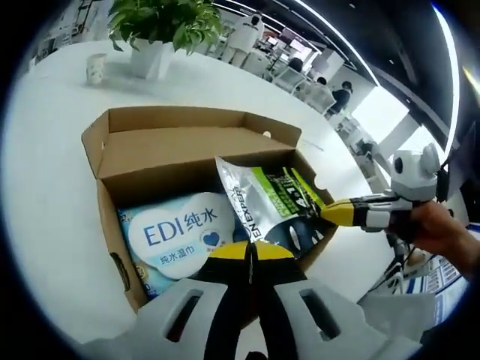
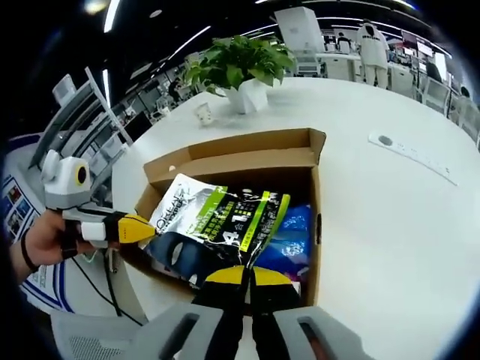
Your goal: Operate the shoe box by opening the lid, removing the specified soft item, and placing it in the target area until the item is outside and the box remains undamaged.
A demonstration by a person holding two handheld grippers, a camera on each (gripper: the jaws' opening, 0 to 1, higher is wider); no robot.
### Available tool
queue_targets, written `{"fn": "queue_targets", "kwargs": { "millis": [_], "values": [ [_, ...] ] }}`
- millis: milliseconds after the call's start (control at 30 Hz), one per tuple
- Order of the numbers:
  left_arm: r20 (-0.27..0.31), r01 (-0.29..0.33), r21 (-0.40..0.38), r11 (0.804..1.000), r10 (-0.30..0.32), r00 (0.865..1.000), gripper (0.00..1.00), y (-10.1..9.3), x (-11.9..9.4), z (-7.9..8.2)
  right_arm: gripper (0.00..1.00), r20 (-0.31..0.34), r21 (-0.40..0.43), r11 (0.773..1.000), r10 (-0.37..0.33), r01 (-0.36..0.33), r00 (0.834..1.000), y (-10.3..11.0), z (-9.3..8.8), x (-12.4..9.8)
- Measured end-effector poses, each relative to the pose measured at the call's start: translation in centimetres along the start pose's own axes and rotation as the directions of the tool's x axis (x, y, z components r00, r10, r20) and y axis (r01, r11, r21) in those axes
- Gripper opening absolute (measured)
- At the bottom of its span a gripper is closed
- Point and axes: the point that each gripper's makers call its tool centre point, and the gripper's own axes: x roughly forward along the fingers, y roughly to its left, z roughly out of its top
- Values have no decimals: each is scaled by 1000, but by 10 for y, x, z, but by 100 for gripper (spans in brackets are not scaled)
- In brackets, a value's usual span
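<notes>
White tabletop (image 1: 45,172) is spread under an open cardboard shoe box (image 1: 180,154). A silver, green and black pouch (image 1: 270,206) is held tilted above the box, pinched at one edge by the right gripper (image 2: 241,279) and at the other by the left gripper (image 2: 146,227). Below it lies a wipes pack (image 1: 176,232) marked "EDI". A potted plant (image 1: 161,30) stands behind.

wet-wipe pack (image 1: 176,236) "EDI 纯水", "纯水湿巾"
</notes>
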Motion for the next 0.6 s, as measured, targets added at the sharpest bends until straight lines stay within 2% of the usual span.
{"fn": "queue_targets", "kwargs": {
  "millis": [333, 600],
  "values": [
    [13, 42, 65, 997, -42, 999, 0, -33, 2, 18, 0, 67, 17, 999, -33, 32, 997, -14, 8, -32],
    [6, 98, 131, 986, -100, 995, 0, -77, 18, 34, 0, 108, 66, 995, -87, 80, 990, -47, 6, -62]
  ]
}}
